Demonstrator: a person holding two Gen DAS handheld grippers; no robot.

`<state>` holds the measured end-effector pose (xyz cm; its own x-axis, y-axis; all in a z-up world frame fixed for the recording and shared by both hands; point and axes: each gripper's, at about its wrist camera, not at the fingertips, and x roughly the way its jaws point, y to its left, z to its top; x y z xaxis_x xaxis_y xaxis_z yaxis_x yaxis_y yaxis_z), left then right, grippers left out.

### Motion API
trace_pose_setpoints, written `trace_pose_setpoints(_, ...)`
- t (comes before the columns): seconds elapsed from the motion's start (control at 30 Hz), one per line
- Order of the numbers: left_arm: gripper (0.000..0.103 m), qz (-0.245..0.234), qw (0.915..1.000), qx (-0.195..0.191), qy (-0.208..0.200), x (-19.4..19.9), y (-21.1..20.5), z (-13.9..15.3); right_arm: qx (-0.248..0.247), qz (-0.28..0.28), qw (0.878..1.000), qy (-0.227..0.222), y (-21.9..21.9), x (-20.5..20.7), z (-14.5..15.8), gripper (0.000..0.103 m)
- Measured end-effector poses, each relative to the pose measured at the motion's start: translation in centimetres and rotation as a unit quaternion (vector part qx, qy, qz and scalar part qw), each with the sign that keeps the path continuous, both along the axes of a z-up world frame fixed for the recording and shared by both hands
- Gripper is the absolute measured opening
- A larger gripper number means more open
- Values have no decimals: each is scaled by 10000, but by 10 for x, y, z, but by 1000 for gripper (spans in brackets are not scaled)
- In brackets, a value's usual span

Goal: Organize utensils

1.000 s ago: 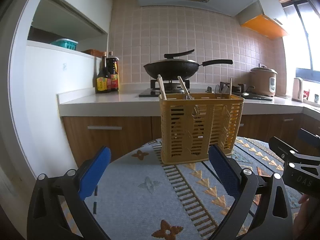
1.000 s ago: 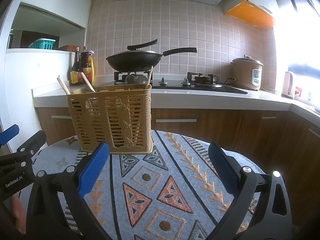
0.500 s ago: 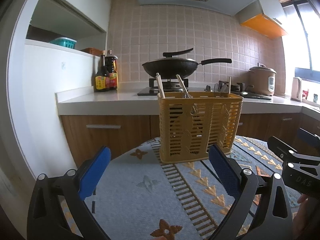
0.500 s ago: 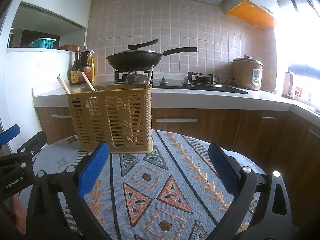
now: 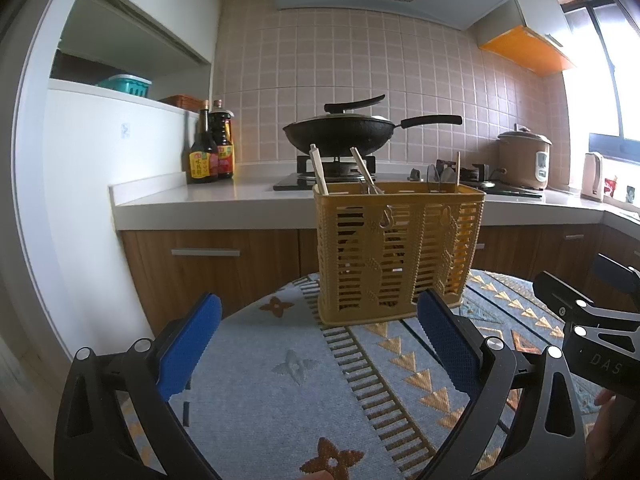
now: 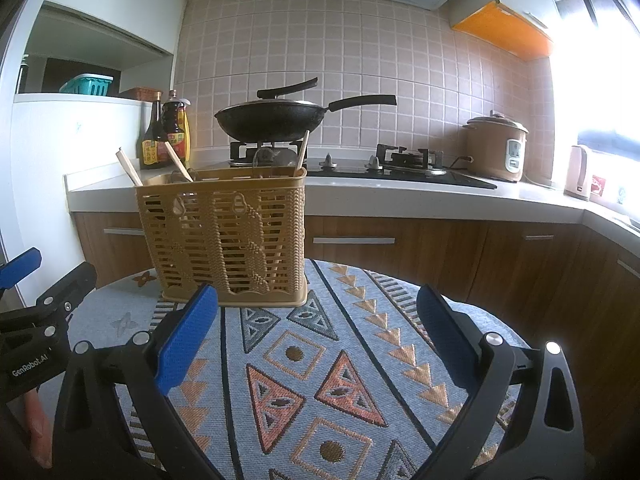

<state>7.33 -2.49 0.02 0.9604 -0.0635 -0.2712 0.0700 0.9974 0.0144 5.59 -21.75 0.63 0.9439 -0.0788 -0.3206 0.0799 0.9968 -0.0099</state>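
A yellow slotted utensil basket stands upright at the far side of a round table with a patterned cloth. Chopsticks and other utensil handles poke out of its top. My left gripper hovers open just in front of the basket, nothing between its blue pads. My right gripper is open too, low over the cloth, with the basket ahead to its left. Each gripper shows at the edge of the other's view.
Behind the table runs a white counter with wooden cabinets, a black wok on a gas hob, sauce bottles, a rice cooker and a kettle. A white wall stands to the left.
The left wrist view has dipped slightly, so the basket sits a little higher in its frame. The right gripper and the basket have barely moved.
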Motion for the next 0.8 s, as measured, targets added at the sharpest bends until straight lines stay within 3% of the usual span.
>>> trace_pose_setpoints(0.8,95,-16,10000,20,17,0,0,-1,-2,-4,10000,7,1,0,-1,95)
